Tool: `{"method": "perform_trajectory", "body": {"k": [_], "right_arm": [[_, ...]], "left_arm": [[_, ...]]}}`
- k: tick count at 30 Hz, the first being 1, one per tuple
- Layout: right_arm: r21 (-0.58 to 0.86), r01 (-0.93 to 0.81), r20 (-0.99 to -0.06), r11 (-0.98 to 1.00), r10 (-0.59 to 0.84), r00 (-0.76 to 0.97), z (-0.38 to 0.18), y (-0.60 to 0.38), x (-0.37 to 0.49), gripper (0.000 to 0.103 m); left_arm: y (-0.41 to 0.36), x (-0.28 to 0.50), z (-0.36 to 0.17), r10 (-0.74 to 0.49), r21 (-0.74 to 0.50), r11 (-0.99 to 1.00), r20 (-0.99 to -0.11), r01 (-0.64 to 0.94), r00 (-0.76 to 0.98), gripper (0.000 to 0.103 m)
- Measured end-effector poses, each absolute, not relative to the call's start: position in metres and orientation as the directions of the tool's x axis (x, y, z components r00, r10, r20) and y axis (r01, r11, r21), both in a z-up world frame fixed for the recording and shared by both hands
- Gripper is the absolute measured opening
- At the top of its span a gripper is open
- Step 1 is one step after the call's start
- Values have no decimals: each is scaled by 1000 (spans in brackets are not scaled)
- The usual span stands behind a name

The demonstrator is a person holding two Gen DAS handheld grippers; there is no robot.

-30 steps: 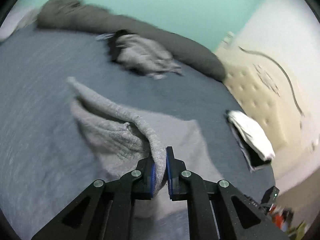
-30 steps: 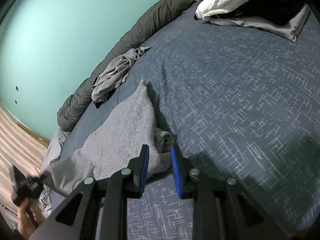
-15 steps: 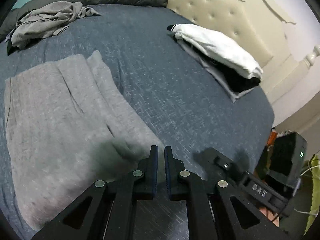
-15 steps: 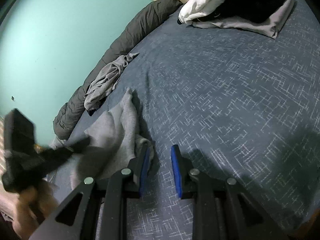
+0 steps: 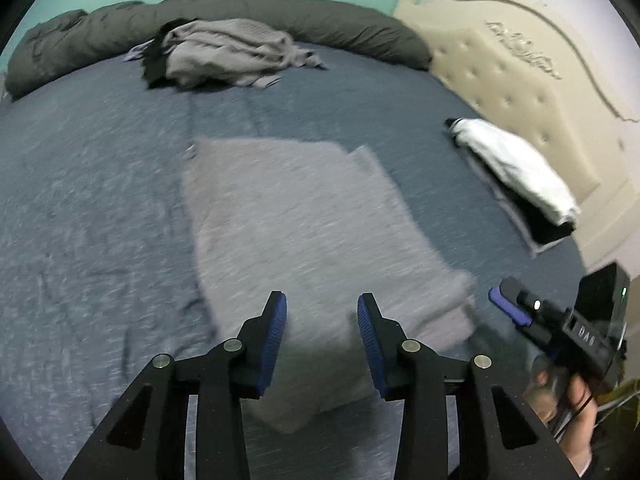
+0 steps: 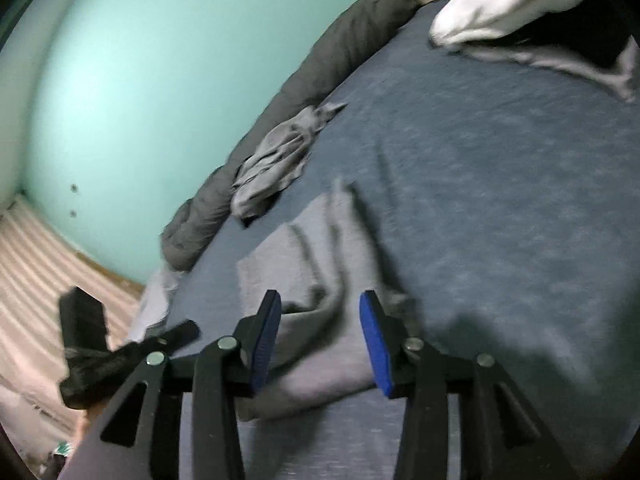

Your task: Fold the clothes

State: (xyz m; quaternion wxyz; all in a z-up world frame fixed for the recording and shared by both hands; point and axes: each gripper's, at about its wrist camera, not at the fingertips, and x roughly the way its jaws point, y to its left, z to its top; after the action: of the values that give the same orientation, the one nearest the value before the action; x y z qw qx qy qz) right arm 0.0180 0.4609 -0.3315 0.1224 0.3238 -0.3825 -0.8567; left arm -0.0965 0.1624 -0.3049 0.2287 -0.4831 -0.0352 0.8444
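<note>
The left view looks down the length of the grey garment (image 5: 304,224), which lies spread nearly flat on the bed (image 5: 100,208) ahead of the left tool (image 5: 322,332), its near edge under and between the parted fingers, which grip nothing. That view alone shows the right tool (image 5: 516,312) from outside, off to the left tool's right beside the garment's near corner; only one blue tip shows clearly there. The right view gives the garment (image 6: 320,264) from its other side, with long creases running away from the tool and a rumpled fold at the near end. The right tool (image 6: 320,340) stands wide apart over that fold, clamped on nothing, and to its left the left tool (image 6: 120,356) appears as a dark blur. Only this view shows the pale striped floor (image 6: 36,280) past the bed's edge. The bed wears a dark blue flecked cover; a teal wall (image 6: 140,80) stands beyond it and a cream tufted headboard (image 5: 520,92) to the left tool's far right. A rolled dark duvet (image 5: 240,12) lines the far edge, with a crumpled grey heap (image 5: 224,52) just before it. A folded stack (image 5: 516,168), white on top, sits ahead and right, well apart from the garment. Both views are motion-blurred.
</note>
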Motion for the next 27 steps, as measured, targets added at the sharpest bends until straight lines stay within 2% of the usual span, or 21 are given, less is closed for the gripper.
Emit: {"method": "perform_trajectory", "body": {"k": [7, 19, 20, 21, 22, 23, 27], "right_arm": [[763, -56, -515, -644, -554, -654, -358, 423, -14, 56], [737, -61, -548, -673, -543, -637, -370, 407, -40, 58], [729, -55, -551, -682, -537, -638, -370, 406, -41, 53], [717, -50, -558, -696, -529, -639, -369, 405, -41, 43], [705, -44, -562, -708, -520, -643, -368, 405, -41, 26], [694, -39, -566, -719, -511, -647, -367, 405, -40, 18], [645, 1, -559, -764, -472, -682, -352, 404, -33, 11]], "left_arm": [[159, -94, -334, 404, -266, -896, -823, -357, -400, 40], [161, -85, -342, 413, -265, -888, -821, -377, -395, 41], [161, -85, -342, 412, -263, -887, -821, -379, -395, 41], [161, -85, -341, 411, -261, -887, -821, -380, -396, 42], [161, -85, -341, 411, -260, -887, -821, -381, -396, 42], [162, -85, -340, 411, -259, -886, -821, -384, -396, 42], [166, -82, -330, 428, -263, -876, -811, -404, -399, 42]]}}
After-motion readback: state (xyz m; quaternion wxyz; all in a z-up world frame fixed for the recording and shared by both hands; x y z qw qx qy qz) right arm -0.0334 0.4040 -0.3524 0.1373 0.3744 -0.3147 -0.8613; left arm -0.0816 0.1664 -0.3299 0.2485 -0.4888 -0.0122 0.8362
